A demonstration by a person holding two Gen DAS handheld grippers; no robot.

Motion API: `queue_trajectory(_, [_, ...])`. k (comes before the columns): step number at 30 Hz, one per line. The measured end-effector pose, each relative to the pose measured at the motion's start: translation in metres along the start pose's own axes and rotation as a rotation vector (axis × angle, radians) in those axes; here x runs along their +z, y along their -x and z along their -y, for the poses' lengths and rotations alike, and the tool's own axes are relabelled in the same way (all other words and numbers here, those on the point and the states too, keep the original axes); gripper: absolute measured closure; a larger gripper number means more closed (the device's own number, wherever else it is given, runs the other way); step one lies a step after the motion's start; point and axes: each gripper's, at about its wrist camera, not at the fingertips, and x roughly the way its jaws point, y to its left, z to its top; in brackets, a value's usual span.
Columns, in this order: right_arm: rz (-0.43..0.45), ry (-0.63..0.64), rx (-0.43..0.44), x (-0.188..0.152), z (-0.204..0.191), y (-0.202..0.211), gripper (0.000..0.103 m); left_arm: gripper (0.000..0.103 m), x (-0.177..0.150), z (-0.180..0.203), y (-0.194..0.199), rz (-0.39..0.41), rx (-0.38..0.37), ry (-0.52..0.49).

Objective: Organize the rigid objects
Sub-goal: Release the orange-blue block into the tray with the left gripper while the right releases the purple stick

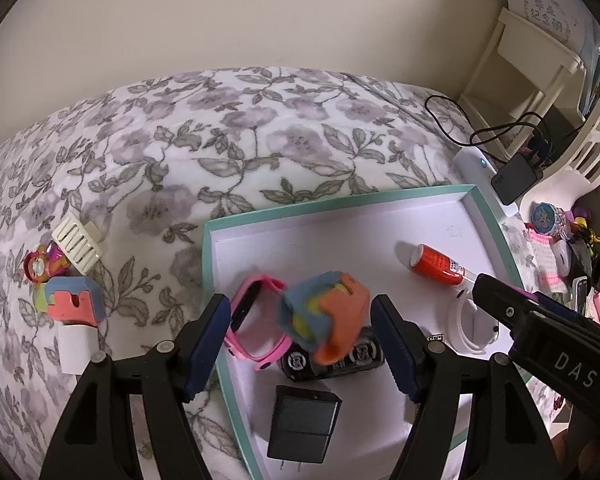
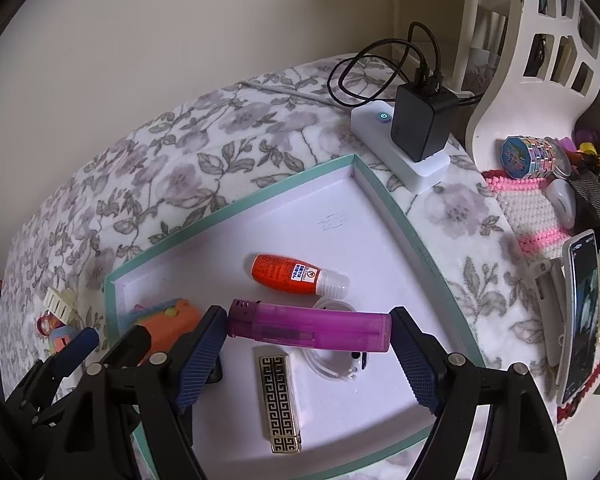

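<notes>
**Surroundings beyond the sorting work**

A floral blanket (image 1: 228, 136) covers the surface below a plain cream wall (image 1: 220, 12). At far right, a black charger (image 2: 422, 120) sits plugged into a white power strip (image 2: 384, 136), its black cable (image 2: 364, 76) looped behind. A white lattice chair (image 2: 540, 52) stands at right; near it, a phone (image 2: 582, 312) leans on a pink-and-white knitted mat (image 2: 528, 208).

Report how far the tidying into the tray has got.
Done: the orange bottle, pink watch, black charger and patterned lighter lie in the tray. In hand: the right gripper grips the purple lighter by its ends; a foam cube is between the left gripper's open jaws, apparently untouched. Left: a second foam cube and cream hair clip on the blanket.
</notes>
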Motion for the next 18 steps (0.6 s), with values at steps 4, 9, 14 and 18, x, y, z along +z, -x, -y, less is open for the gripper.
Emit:
queue_trajectory(4, [-0.004,0.011,-0.017,0.0,-0.001,-0.001,0.019,0.029,0.002,-0.006,0.004,0.009,0.002,0.019])
queue_trajectory(9, [-0.002,0.012,-0.035,-0.001,0.0,-0.002,0.018,0.029,0.002,-0.014,0.003,0.004,0.022,0.046])
queue_trajectory(14, [0.013,0.006,-0.038,0.0,0.002,-0.001,0.007,0.029,0.002,-0.023,0.005,0.01,0.048,0.078])
queue_trajectory(18, [0.034,0.005,-0.051,-0.001,0.003,0.0,0.0,0.008,0.003,-0.032,0.008,0.027,0.079,0.107])
